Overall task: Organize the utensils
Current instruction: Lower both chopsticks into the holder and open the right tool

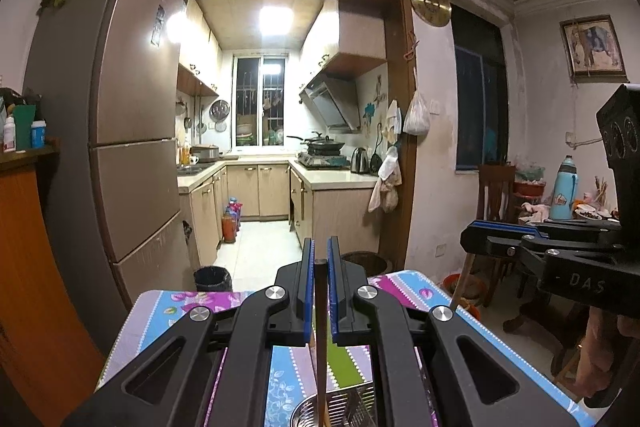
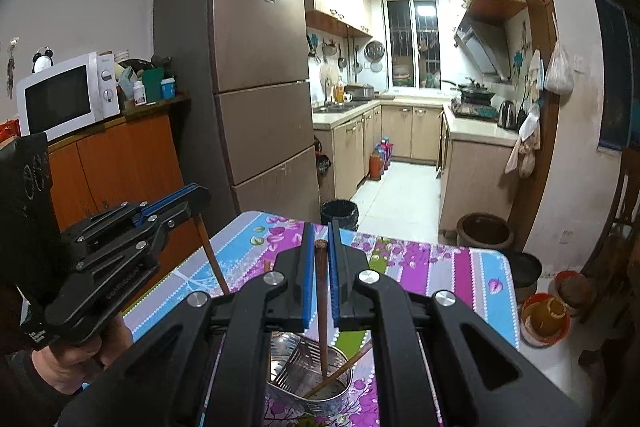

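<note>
The left tongs [image 1: 319, 259], black frames with blue pads, are clamped on a thin, dark wooden chopstick [image 1: 321, 339] that hangs almost upright, its lower end reaching into the metal holder [image 1: 340, 409] at the bottom of the left wrist view. The right tongs [image 2: 320, 239] are clamped on a second brown chopstick [image 2: 321, 303], round at its top and tapering downward, with its tip inside the same holder [image 2: 304, 383]. That holder is a shiny steel cup with a slotted inner wall, and it stands on the worktop [image 2: 440, 267], which is covered in a glossy cloth of purple, blue and green stripes with leaf prints. A paler chopstick [image 2: 340, 371] leans slanted in the holder, its upper end over the rim toward the right.
</note>
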### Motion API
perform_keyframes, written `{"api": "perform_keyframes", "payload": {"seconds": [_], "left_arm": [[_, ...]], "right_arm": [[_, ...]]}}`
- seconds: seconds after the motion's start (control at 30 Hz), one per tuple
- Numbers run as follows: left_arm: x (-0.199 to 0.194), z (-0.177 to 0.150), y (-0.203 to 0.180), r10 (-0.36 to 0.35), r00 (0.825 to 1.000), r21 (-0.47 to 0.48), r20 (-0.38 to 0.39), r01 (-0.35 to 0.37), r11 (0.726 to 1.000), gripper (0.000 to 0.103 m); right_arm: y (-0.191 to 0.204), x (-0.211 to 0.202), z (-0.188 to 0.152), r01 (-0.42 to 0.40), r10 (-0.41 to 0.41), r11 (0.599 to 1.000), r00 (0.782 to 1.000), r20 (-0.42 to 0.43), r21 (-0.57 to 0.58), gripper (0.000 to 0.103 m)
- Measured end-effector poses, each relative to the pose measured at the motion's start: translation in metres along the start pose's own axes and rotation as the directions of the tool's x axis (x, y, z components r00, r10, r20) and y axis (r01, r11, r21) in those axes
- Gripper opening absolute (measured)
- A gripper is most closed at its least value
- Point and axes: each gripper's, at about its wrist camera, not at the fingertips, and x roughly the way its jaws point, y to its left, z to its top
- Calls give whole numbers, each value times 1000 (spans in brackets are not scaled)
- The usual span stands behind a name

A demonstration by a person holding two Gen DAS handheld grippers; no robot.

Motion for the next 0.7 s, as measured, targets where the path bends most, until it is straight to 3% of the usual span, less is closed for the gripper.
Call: {"api": "perform_keyframes", "payload": {"seconds": [0.33,0.4,0.47,0.57,0.7], "left_arm": [[23,-5,9,23,999,-1,-47,-23,1000,8],[27,-4,8,33,998,0,-52,-33,999,8],[29,-5,10,40,998,-4,-56,-40,999,8],[30,-6,13,55,997,-12,-56,-56,998,9],[30,-4,15,85,995,-25,-50,-87,996,34]], "right_arm": [[-5,21,-6,31,-31,1000,999,-36,-2,7],[-6,21,-6,42,-42,999,999,-31,-2,15],[-6,18,-7,55,-56,998,998,-18,-11,34],[-9,13,-6,62,-62,998,998,2,-10,44],[-11,9,-5,76,-76,997,997,24,-13,52]]}}
